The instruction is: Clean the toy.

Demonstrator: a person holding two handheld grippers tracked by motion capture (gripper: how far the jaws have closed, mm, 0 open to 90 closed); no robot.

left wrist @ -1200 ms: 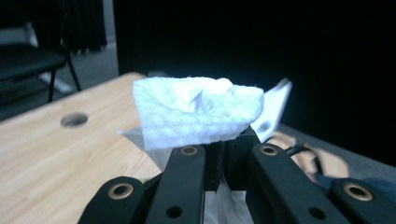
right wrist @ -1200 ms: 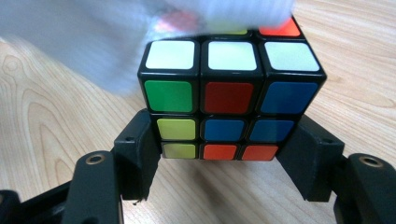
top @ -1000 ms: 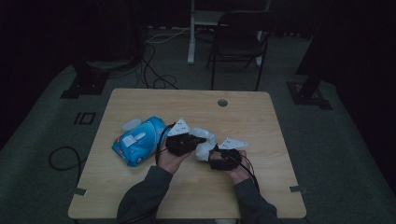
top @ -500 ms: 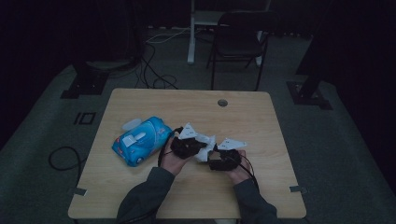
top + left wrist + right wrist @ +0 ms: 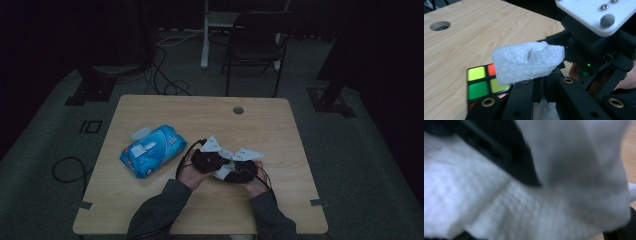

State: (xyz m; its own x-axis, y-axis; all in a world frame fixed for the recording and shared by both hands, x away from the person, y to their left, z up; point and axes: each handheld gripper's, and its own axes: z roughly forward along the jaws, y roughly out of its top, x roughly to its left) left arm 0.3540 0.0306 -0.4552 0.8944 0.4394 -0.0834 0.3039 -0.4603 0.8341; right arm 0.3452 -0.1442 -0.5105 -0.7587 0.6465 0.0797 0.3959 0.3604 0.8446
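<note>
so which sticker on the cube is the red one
the red sticker is in the far row, right against the white wipe; the other three showing on the rubik's cube are green or yellow-green

1. The pale wooden table (image 5: pixel 280 200) carries everything; a round cable hole (image 5: pixel 238 110) sits near its far edge.
2. The blue plastic pack of wet wipes (image 5: pixel 151 150) lies on the table's left half.
3. Right of the pack, near the front edge, the left gripper (image 5: pixel 206 159) and right gripper (image 5: pixel 241 169) meet, a crumpled white wipe (image 5: pixel 527 61) between them.
4. In the left gripper view, a multicoloured puzzle cube (image 5: pixel 482 83) lies on the table, beneath the wipe.
5. Behind the table stands a black folding chair (image 5: pixel 257 47).
</note>
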